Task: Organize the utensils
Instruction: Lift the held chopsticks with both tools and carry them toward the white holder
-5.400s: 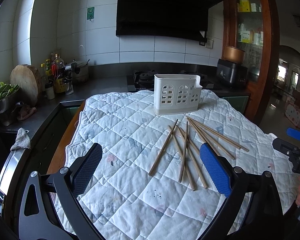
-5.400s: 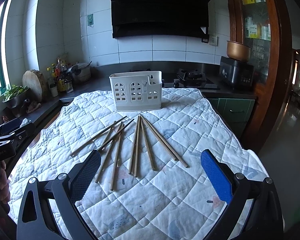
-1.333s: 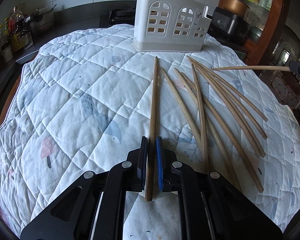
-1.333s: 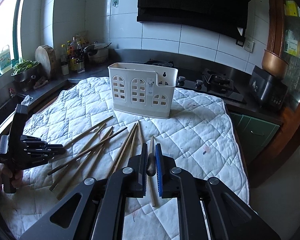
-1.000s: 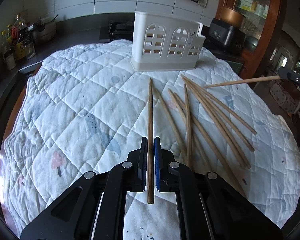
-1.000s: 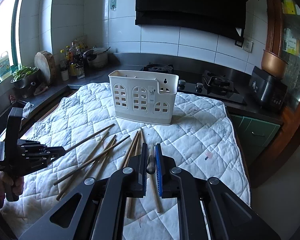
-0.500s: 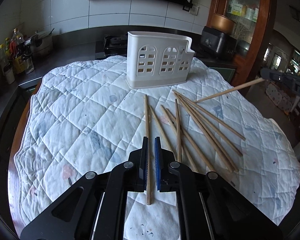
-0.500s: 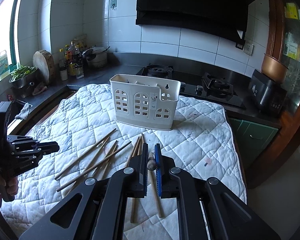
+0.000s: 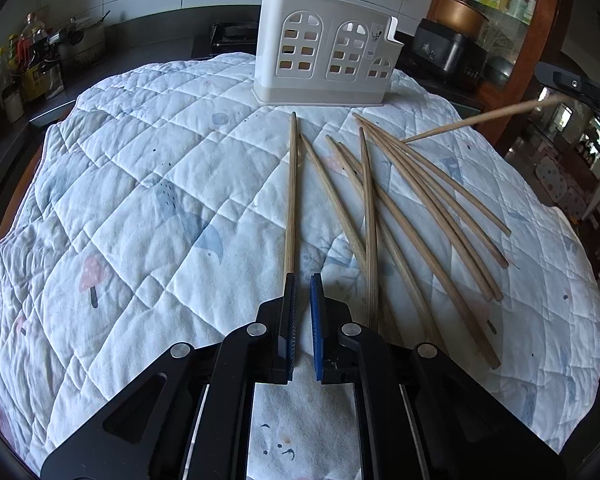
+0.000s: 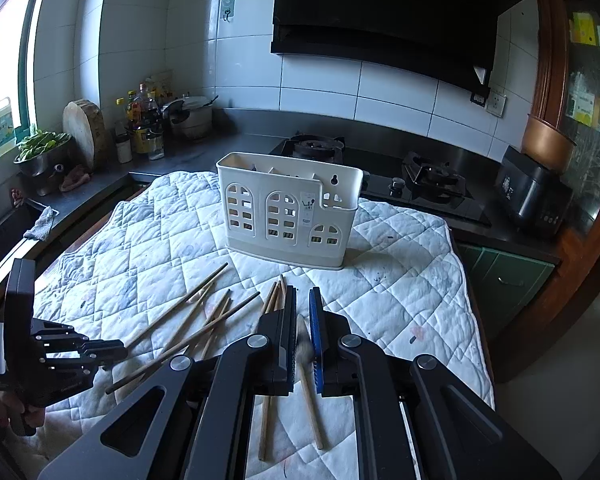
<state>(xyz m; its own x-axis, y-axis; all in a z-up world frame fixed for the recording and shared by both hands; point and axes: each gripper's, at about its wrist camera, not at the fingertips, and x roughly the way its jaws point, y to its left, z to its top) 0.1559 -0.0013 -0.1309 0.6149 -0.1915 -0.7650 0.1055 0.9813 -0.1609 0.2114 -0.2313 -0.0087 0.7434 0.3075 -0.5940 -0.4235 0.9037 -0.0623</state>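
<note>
Jaws: your right gripper [image 10: 302, 294] pinches a chopstick [image 10: 312, 408]; left gripper [image 9: 303, 278] nearly closed, empty. Pickup step. Next: re-grip the loose chopstick [image 9: 291, 184] at frame centre, then carry both to the holder [image 10: 288, 216].

A white quilted cloth with faint printed motifs [image 9: 148, 184] covers the surface. Near its far edge stands a cream plastic utensil caddy with arched cut-outs [image 9: 324, 64]; loose wooden chopsticks [image 9: 400, 200] lie fanned across the cloth's middle.

The left gripper [image 9: 303, 280] points steeply down, its jaws almost closed with nothing between them. The right gripper [image 10: 302, 300] points less steeply down, its jaws closed on a chopstick [image 10: 309, 380]. A hand [image 10: 4, 408] holds the left one.
</note>
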